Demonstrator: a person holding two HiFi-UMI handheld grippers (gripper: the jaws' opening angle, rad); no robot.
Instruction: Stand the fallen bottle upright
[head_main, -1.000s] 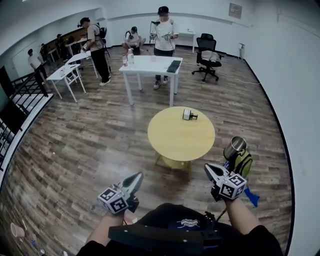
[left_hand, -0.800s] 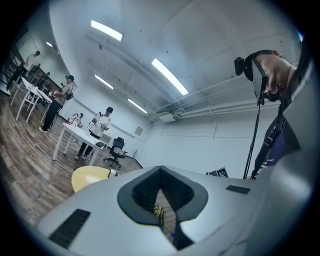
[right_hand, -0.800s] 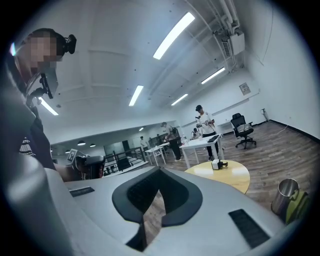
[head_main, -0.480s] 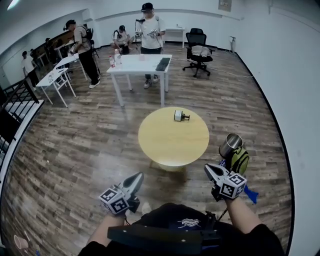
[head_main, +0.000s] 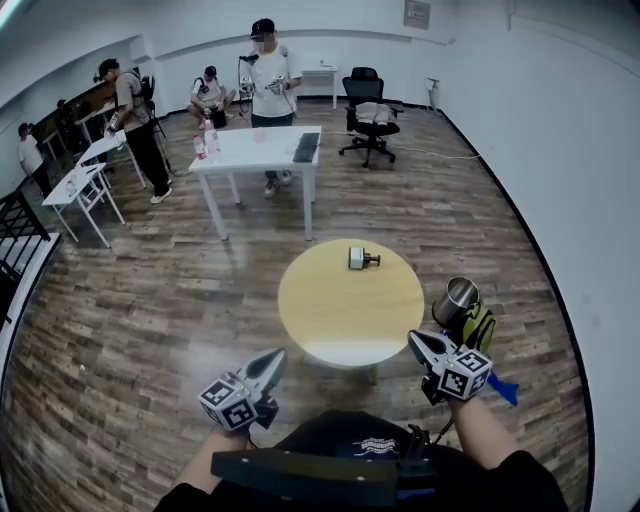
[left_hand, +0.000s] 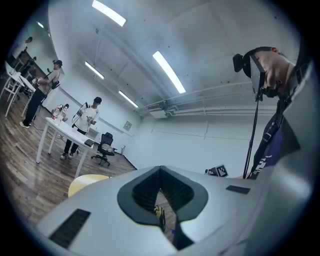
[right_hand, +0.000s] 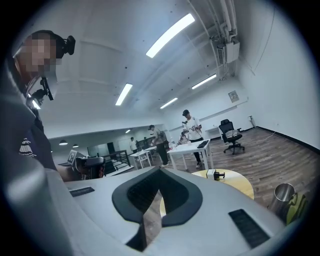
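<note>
A small pale bottle (head_main: 361, 258) with a dark cap lies on its side at the far part of a round yellow table (head_main: 340, 315). The right gripper view also shows the bottle (right_hand: 218, 174), lying well ahead of that gripper. My left gripper (head_main: 273, 357) hangs near the table's front left edge with its jaws together and nothing in them. At the table's front right edge my right gripper (head_main: 416, 340) is shut and empty too. In each gripper view the jaws, left gripper (left_hand: 160, 169) and right gripper (right_hand: 160, 170), meet at a point.
A steel cup (head_main: 457, 298) rests on a yellow-green bag (head_main: 482, 326) right of the round table. Behind it stands a white table (head_main: 255, 152) with several people around it, and an office chair (head_main: 365, 118). More white tables (head_main: 80, 180) stand at the left.
The round table and its bottle have come closer to both grippers as the person walked up to it. Both grippers kept their closed pose.
</note>
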